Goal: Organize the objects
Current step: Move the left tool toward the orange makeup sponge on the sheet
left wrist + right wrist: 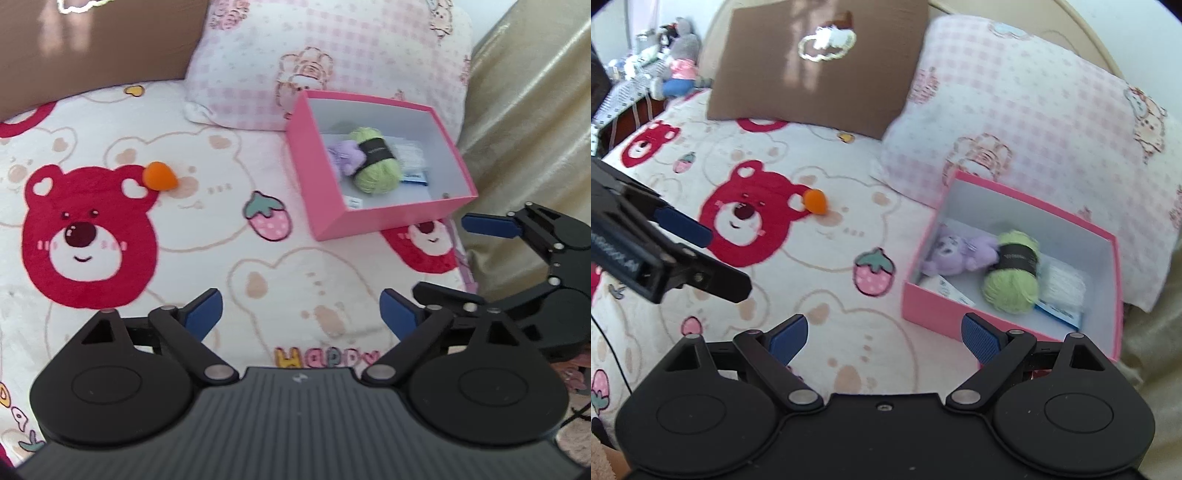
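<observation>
Now both claws, left (301,314) and right (882,338), gape empty; the orange toy (159,176) lies ahead-left of each, outside the pink box (332,206); judging so, fetching it comes next.

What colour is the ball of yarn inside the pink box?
The yarn is light green with a black band, clearest in the right wrist view.

Readable text on the bed

The bedspread (207,266) carried the word "HAPPY" (327,357) in coloured letters, just ahead of the left gripper's camera. The black band (376,152) round the green yarn (373,162) bore small print, too blurred to read in either view.
</observation>
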`<state>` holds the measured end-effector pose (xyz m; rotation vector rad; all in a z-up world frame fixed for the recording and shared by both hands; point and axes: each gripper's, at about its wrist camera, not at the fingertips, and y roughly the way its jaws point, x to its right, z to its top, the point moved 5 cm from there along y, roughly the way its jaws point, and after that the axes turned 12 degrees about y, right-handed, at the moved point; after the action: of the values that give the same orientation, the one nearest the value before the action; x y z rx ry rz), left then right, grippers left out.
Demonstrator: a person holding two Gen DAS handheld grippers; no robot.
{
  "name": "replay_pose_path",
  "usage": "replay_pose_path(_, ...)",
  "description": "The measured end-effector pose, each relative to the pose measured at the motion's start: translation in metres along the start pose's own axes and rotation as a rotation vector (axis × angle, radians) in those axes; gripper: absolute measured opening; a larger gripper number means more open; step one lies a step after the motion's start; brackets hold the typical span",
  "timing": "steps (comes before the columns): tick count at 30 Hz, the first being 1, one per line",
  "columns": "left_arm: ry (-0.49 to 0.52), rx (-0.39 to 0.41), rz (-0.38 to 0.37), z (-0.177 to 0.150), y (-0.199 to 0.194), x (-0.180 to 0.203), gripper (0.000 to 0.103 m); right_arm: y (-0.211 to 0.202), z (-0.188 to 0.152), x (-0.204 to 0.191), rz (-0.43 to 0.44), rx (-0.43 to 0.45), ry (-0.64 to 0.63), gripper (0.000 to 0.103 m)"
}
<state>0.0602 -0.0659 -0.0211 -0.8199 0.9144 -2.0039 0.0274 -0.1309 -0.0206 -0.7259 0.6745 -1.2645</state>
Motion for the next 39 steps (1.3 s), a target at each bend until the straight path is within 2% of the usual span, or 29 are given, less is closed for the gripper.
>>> replay_pose_path(3, 0.053, 0.005, 0.041, -0.008, 0.004, -0.009, 0.094, 0.005, 0.000, -0.010, 0.038, 0.024, -0.041, 0.092)
replay_pose_path(5, 0.030, -0.003, 0.044, -0.012, 0.008, -0.018, 0.094, 0.009, 0.001, -0.017, 0.061, 0.041, -0.076, 0.092)
replay_pose_path(7, 0.010, 0.022, 0.047, -0.015, 0.009, -0.028, 0.094, 0.015, 0.002, -0.025, 0.079, 0.060, -0.099, 0.092)
replay_pose_path(10, 0.011, 0.046, 0.095, -0.016, 0.010, -0.042, 0.094, 0.023, 0.004, -0.035, 0.111, 0.077, -0.121, 0.092)
replay_pose_path(18, -0.045, 0.046, 0.157, -0.018, 0.018, -0.086, 0.094, 0.050, 0.017, -0.058, 0.211, 0.124, -0.110, 0.092)
replay_pose_path(20, -0.036, 0.048, 0.149, -0.016, 0.021, -0.093, 0.094, 0.061, 0.021, -0.064, 0.196, 0.134, -0.126, 0.092)
replay_pose_path(25, -0.012, 0.048, 0.205, -0.005, 0.032, -0.112, 0.094, 0.091, 0.029, -0.071, 0.171, 0.112, -0.134, 0.092)
replay_pose_path(29, -0.038, 0.125, 0.158, 0.008, 0.034, -0.129, 0.094, 0.116, 0.038, -0.070, 0.066, 0.100, -0.140, 0.092)
replay_pose_path(33, -0.028, 0.161, 0.159, 0.022, 0.035, -0.140, 0.094, 0.125, 0.046, -0.071, 0.080, 0.110, -0.144, 0.092)
replay_pose_path(39, -0.039, 0.172, 0.154, 0.033, 0.044, -0.159, 0.094, 0.136, 0.061, -0.079, 0.110, 0.126, -0.131, 0.092)
